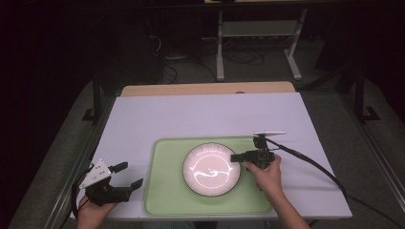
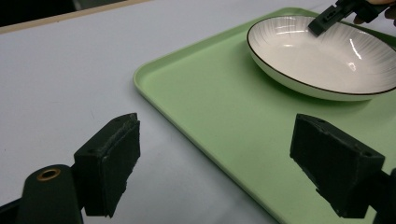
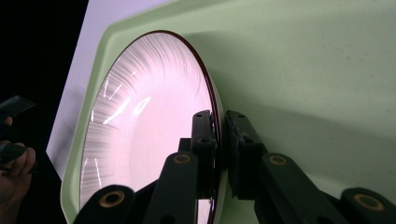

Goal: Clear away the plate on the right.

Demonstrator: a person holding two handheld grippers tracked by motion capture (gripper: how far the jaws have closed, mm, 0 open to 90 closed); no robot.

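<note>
A white ribbed plate [image 1: 212,169] with a dark rim sits in the middle of a pale green tray [image 1: 162,191]. My right gripper [image 1: 237,157] is shut on the plate's right rim, one jaw inside the plate [image 3: 140,126] and one outside it, seen close in the right gripper view [image 3: 219,140]. My left gripper [image 1: 129,175] rests open on the white table left of the tray, nothing between its jaws. Through the left gripper view the gap between its jaws [image 2: 215,158] spans the tray's [image 2: 210,107] near corner, with the plate [image 2: 322,56] farther off.
The white table top [image 1: 205,114] has bare room behind and left of the tray. A wooden strip [image 1: 205,88] runs along the far edge. A cable [image 1: 315,164] trails right from the right gripper. Dark floor and a white frame [image 1: 258,33] lie beyond.
</note>
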